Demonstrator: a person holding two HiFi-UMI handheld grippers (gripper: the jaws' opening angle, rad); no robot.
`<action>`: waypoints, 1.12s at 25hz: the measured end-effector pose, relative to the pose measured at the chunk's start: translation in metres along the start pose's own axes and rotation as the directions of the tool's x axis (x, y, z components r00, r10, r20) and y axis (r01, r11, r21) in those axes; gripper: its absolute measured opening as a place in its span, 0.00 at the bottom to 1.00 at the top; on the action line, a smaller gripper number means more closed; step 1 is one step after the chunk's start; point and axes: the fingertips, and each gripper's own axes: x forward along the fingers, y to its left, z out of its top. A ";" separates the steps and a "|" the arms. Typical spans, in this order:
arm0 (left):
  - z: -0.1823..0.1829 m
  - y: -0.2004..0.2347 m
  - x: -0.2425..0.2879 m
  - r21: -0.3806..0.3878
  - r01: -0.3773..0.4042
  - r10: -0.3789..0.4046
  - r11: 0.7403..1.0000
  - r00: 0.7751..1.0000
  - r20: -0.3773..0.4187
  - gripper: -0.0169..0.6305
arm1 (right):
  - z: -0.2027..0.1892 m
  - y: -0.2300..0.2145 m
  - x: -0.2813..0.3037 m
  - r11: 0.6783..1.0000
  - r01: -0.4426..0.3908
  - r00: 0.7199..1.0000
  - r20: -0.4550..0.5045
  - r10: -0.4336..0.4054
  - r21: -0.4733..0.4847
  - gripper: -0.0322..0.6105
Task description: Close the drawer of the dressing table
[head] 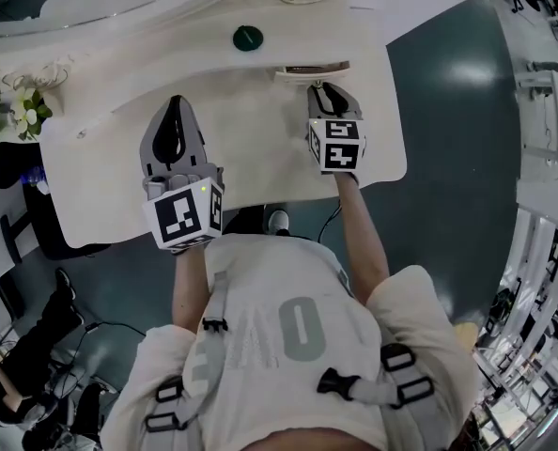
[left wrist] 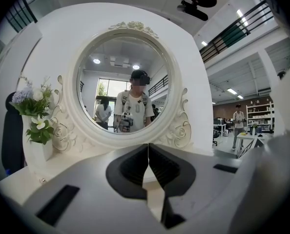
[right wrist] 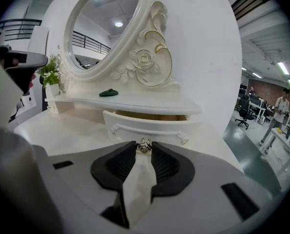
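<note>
1. Drawer (right wrist: 147, 126): small and cream. It sits under the raised shelf (right wrist: 135, 103) at the back of the tabletop (head: 100, 186), right of centre. It stands part-way out, with its pale inside showing above the front panel, so it is not yet closed.
2. Knob (right wrist: 144, 146): small and metal, at the centre of the drawer front.
3. Right gripper (head: 323, 90): the jaws are partly apart and their tips close on the knob from either side. The gripper tilts down at the front panel. This hold probably keeps the push straight, towards 12 o'clock.
4. Left gripper (left wrist: 148, 150): the jaws are pressed together with nothing between them. It hangs over the tabletop at 9 o'clock of the right gripper, well apart from the drawer and facing the mirror (left wrist: 128, 84). It seems parked aside, since one hand is enough for this job.
5. Green object (head: 248, 37): lies on the shelf at 11 o'clock from the drawer, above its path and not in it.
6. Flowers (left wrist: 32, 111): stand at the far 9 o'clock end, well apart from the drawer.
</note>
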 end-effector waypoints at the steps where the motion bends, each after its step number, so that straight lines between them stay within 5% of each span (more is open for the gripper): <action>1: 0.000 0.001 0.001 -0.002 -0.001 0.001 1.000 1.000 0.000 0.06 | 0.001 0.000 0.001 1.000 0.001 1.000 0.001 -0.001 -0.001 0.22; 28: -0.002 -0.008 0.024 0.024 -0.008 0.008 1.000 1.000 -0.016 0.06 | 0.023 -0.009 0.032 1.000 -0.021 1.000 0.020 0.022 -0.017 0.22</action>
